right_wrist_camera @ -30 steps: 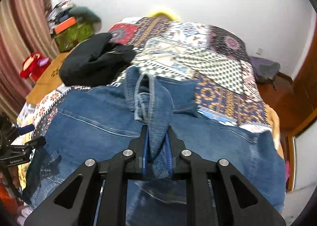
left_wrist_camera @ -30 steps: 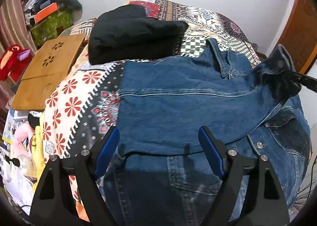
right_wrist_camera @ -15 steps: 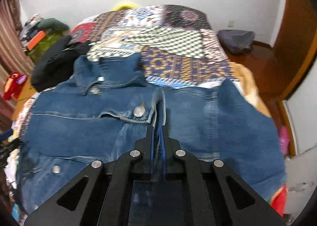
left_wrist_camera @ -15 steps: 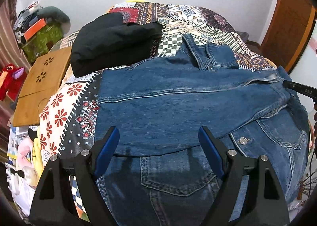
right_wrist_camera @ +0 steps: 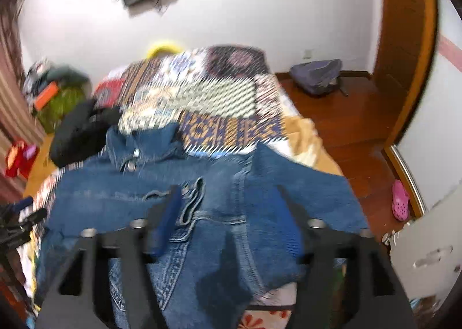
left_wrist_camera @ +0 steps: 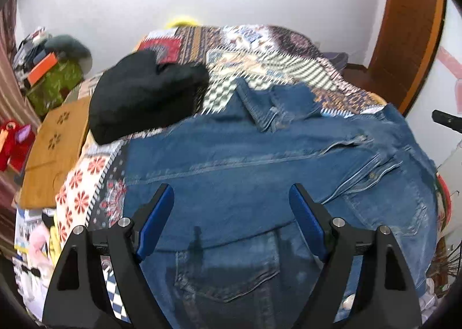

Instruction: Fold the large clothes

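Left tongs [left_wrist_camera: 231,213]: jaws spread wide, nothing held, hung over the near hem of the jacket [left_wrist_camera: 260,167]. Right tongs [right_wrist_camera: 228,210]: jaws likewise parted and empty, above the jacket's right half; that view is motion-blurred, so contact with the cloth cannot be judged.

Jacket: denim, spread flat across the patterned bedspread [left_wrist_camera: 260,48], collar [left_wrist_camera: 268,106] away from the cameras, a sleeve laid across the front. A black garment [left_wrist_camera: 144,95] is seen just beyond the left shoulder, possibly touching it.

Risks, judged: the crossed sleeve is loose and could slide off when the next fold is lifted. Stiff, thick denim may spring back if only one layer is pinched. The right edge lies near the bed's side, so a pull that way could drag it over. A fold carried toward the collar could catch the black garment.

Change noted: half a second ago the right tongs were closed on a pinch of denim; that fold is now released and lies down. The left tongs were open then too.
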Motion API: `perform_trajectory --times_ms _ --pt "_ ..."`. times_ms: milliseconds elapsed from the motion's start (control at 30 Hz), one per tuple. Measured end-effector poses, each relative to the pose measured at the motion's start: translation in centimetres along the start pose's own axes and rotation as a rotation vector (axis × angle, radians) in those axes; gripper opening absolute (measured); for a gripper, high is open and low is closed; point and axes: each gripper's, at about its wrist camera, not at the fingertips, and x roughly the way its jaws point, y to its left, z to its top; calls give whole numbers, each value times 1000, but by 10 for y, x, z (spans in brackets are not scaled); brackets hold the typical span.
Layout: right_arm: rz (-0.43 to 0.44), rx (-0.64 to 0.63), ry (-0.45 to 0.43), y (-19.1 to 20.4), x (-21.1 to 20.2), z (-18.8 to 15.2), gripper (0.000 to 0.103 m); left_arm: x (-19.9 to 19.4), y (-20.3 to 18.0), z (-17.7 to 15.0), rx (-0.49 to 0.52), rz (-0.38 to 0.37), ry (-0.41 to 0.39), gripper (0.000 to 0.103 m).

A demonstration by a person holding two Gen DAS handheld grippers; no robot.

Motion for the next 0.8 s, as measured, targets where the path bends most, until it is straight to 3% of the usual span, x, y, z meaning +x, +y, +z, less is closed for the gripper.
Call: perform_trajectory --times_ms 333,600,800 --pt "12 284 15 -81 -25 -20 72 -7 -52 29 80 -57 -76 82" --pt "2 537 136 -146 7 -59 72 13 -82 35 105 -94 -47 83" --pt "99 719 215 -179 46 -76 72 23 -91 33 120 -93 -17 83"
